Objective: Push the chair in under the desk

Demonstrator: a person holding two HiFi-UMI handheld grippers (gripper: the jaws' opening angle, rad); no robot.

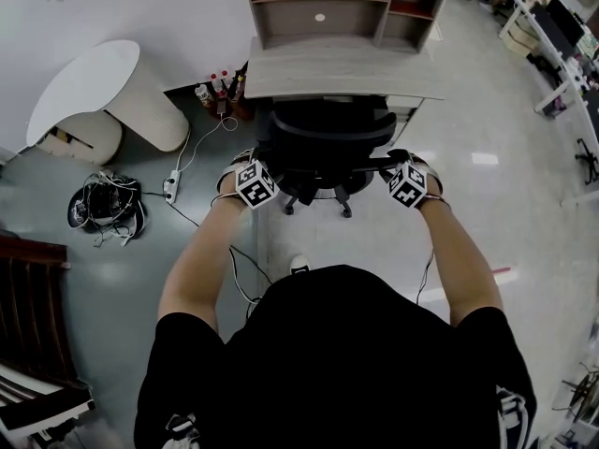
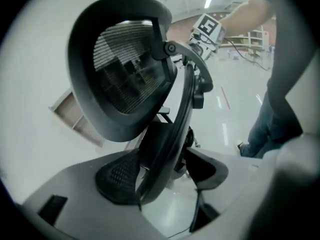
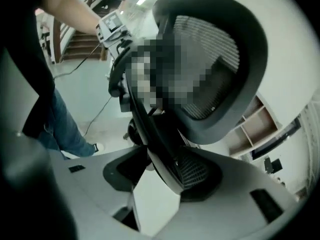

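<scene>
Chair: office chair, seat at the bench front edge.
Jaws: left gripper and right gripper stand apart, straddling its backrest rim, unclamped.
Handling: I expect a stiff frame that rolls easily; hold the rim.

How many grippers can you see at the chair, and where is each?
2. The left gripper straddles the left side of the chair's back frame, and the right gripper straddles the right side. Both have their jaws apart. No others show.
</scene>
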